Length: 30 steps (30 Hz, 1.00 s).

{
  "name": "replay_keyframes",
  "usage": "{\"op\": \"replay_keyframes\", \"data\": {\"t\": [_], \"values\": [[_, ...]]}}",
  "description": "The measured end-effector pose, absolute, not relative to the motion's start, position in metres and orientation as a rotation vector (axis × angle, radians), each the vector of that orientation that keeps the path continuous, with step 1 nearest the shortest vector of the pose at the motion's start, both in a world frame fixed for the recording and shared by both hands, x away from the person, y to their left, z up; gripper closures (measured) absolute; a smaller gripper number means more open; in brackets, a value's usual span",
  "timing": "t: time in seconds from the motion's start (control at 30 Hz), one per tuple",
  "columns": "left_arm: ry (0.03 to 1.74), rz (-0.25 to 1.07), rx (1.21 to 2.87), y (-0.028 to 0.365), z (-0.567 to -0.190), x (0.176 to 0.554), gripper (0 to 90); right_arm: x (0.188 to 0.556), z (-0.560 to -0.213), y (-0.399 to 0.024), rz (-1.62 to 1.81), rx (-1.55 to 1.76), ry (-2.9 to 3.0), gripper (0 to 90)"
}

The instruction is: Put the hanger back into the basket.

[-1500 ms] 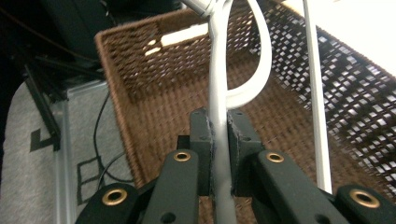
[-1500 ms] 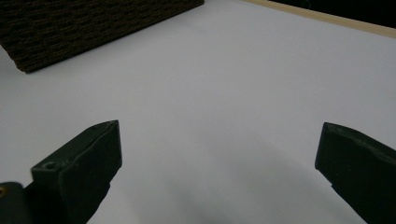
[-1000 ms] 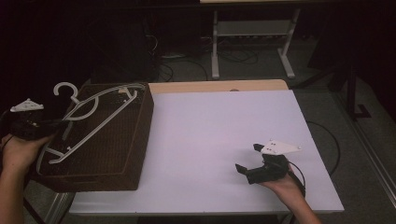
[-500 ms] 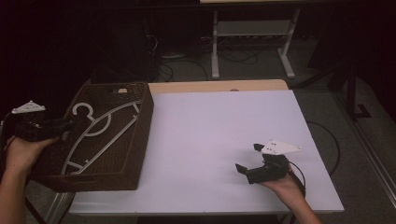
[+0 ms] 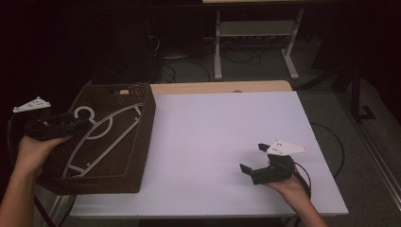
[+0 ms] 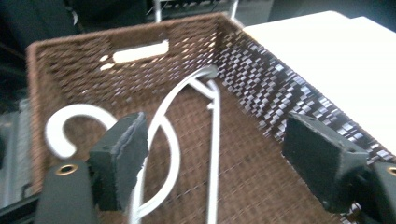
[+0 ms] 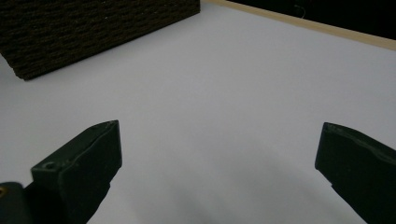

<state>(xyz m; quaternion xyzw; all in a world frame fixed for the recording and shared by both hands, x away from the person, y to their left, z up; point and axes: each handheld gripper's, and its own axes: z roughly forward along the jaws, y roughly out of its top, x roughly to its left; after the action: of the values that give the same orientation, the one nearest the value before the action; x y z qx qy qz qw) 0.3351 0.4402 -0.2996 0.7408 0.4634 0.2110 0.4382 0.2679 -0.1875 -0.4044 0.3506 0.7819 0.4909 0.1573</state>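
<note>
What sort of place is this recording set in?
Probably a lab or workshop set up for recording: a plain white table in a dark room, loose cables on the floor, a metal stand behind, and a wicker basket holding a hanger.

Dim room — metal stand (image 5: 255, 38), cables (image 5: 175, 61)

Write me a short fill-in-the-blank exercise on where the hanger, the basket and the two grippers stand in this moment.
1. The white hanger lies inside the brown woven ____.
2. The left gripper has just been opening; its jaws stand apart, and the hanger's wire passes close by one pad, which does not ____ it.
3. The right gripper rests over the white ____ with nothing between its jaws.
4. The basket sits at the table's ____ end in the high view.

Missing words: basket; grip; table; left
</note>
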Motion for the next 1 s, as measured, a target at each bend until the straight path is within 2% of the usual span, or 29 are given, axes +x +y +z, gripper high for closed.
{"op": "replay_keyframes", "data": {"t": [0.2, 1.0], "values": [[1.081, 0.515, 1.798, 0.420, -0.292, 0.333, 13.7, 0.271, -0.399, -0.193, 1.425, 1.010, 2.202, 0.1], [0.847, 0.401, 1.692, 0.324, -0.294, 0.311, 3.2, 0.279, -0.375, -0.208, 1.509, 0.997, 2.102, 0.1]]}}
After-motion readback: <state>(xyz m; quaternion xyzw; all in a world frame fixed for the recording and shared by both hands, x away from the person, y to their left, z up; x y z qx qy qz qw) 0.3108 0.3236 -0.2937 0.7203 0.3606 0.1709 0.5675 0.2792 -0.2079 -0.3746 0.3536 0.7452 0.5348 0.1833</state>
